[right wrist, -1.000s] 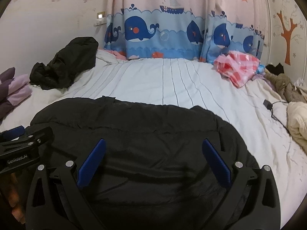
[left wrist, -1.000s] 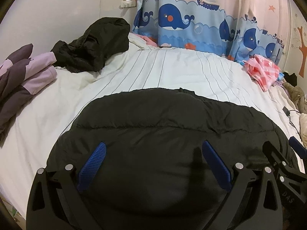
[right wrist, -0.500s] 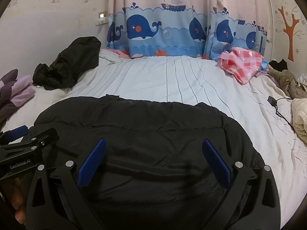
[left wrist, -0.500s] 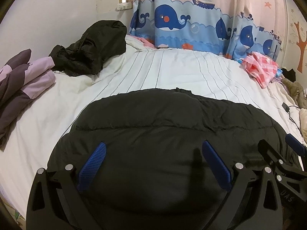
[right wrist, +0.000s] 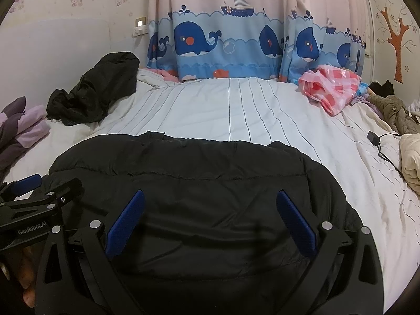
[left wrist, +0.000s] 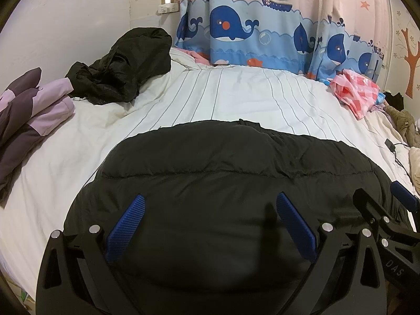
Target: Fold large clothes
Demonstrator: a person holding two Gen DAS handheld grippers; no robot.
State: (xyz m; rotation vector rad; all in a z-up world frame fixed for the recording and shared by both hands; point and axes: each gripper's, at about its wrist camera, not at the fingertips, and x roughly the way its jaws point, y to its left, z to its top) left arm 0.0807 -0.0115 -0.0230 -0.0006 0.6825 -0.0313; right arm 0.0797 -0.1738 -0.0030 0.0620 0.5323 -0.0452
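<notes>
bed (left wrist: 236,99) with a white striped sheet fills both views, whale curtain (left wrist: 236,26) behind it. black puffy jacket (left wrist: 223,183) lies flat across the near part of the bed, quilted panels up, looks already folded into a wide block, its far edge running across the sheet. other clothes well apart from it: a crumpled black jacket (left wrist: 126,65) far left, a purple folded piece (left wrist: 29,113) at the left edge, a pink checked cloth (right wrist: 330,86) far right, a charger cable (right wrist: 378,141) on the right side.

left gripper (left wrist: 210,225) sits over the near part of the jacket, fingers spread wide, nothing between them. right gripper (right wrist: 210,225) same, spread wide and empty, over the jacket's right half. each shows at the edge of the other's view, so they're side by side.

judgement: next fold not begun. to do it well, drop each gripper to a near corner or a side edge, pinch through all layers, not just the slippery shell, lift both together and level, then lay it over so the edges meet. puffy fill springs back, so press it flat before letting go.
</notes>
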